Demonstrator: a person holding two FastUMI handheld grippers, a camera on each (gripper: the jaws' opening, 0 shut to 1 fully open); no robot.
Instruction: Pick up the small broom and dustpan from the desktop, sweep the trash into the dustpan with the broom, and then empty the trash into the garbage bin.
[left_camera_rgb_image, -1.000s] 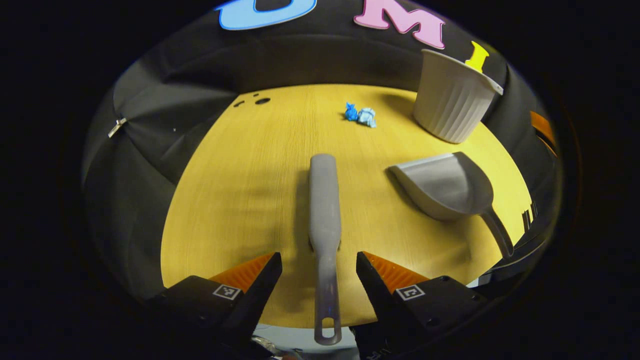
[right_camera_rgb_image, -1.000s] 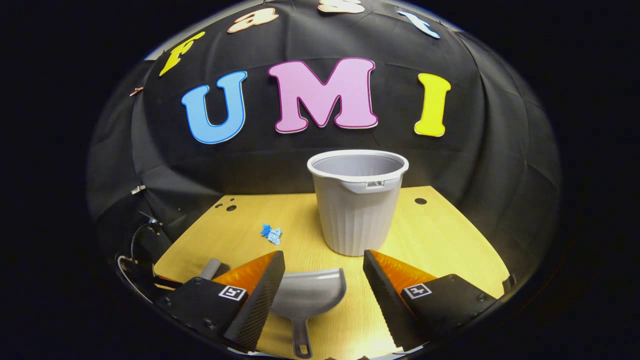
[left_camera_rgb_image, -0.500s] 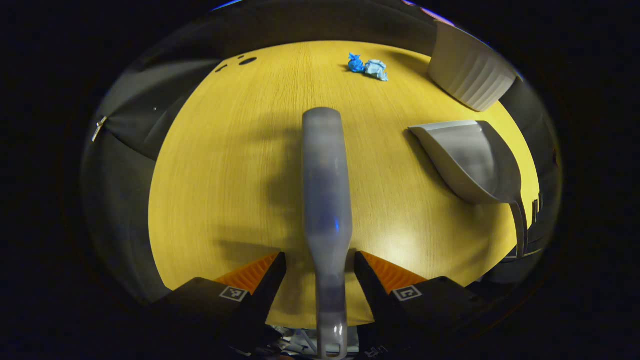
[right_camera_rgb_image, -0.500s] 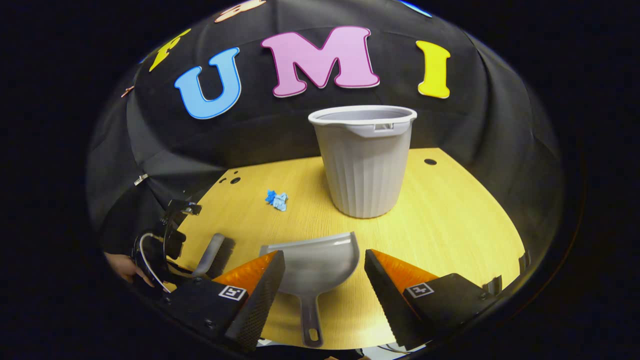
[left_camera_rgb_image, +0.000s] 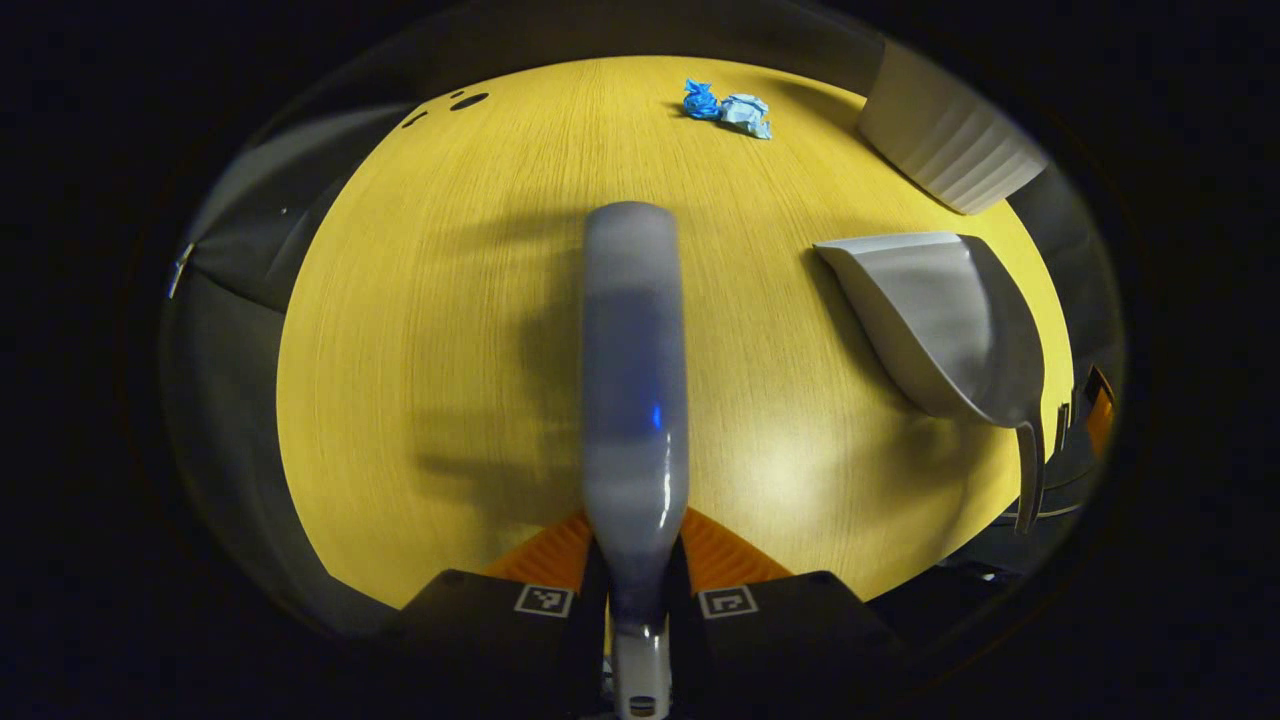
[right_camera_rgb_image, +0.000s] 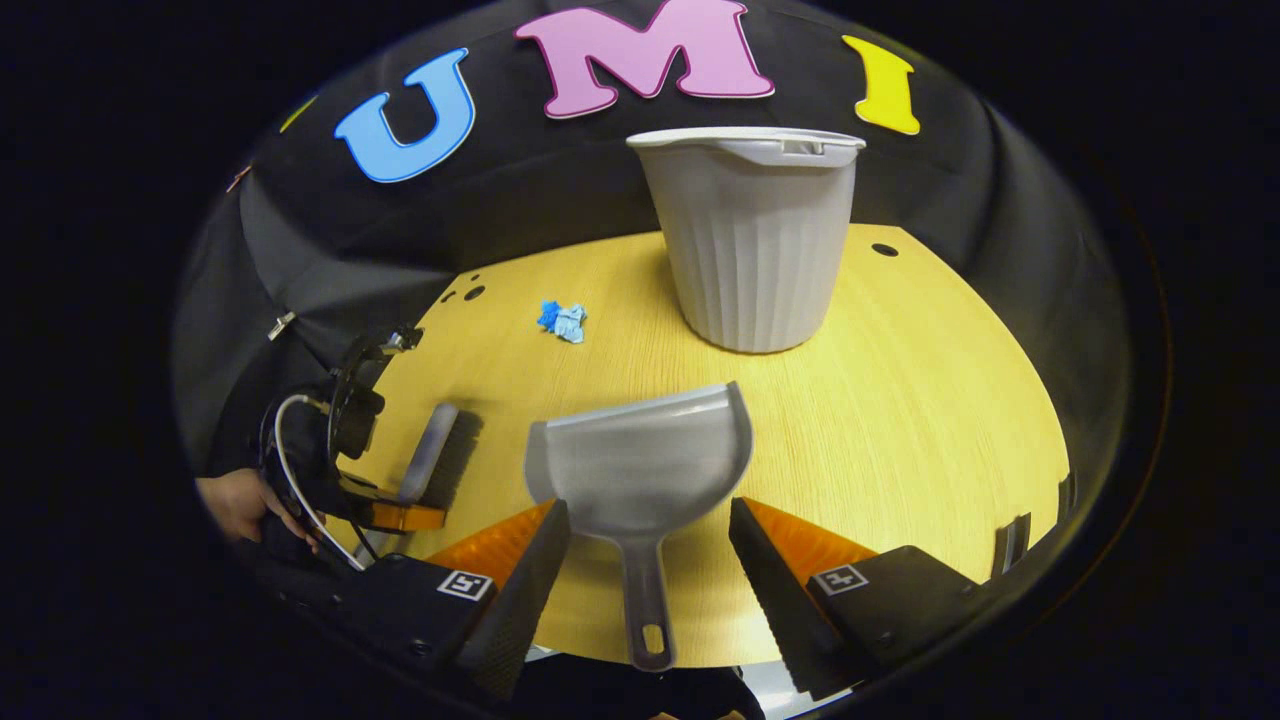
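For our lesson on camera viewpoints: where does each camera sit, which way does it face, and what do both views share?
Left gripper view: rides on the left tongs, looks down along the broom they clamp, across the table.
Right gripper view: rides on the right tongs, open astride the dustpan handle, facing the bin; a hand holds the left tongs.
Shared: broom, dustpan, bin, blue trash.

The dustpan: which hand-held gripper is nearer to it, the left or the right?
The right hand-held gripper: its open fingers flank the handle of the dustpan without touching. The left hand-held gripper is off to the side, shut on the broom.
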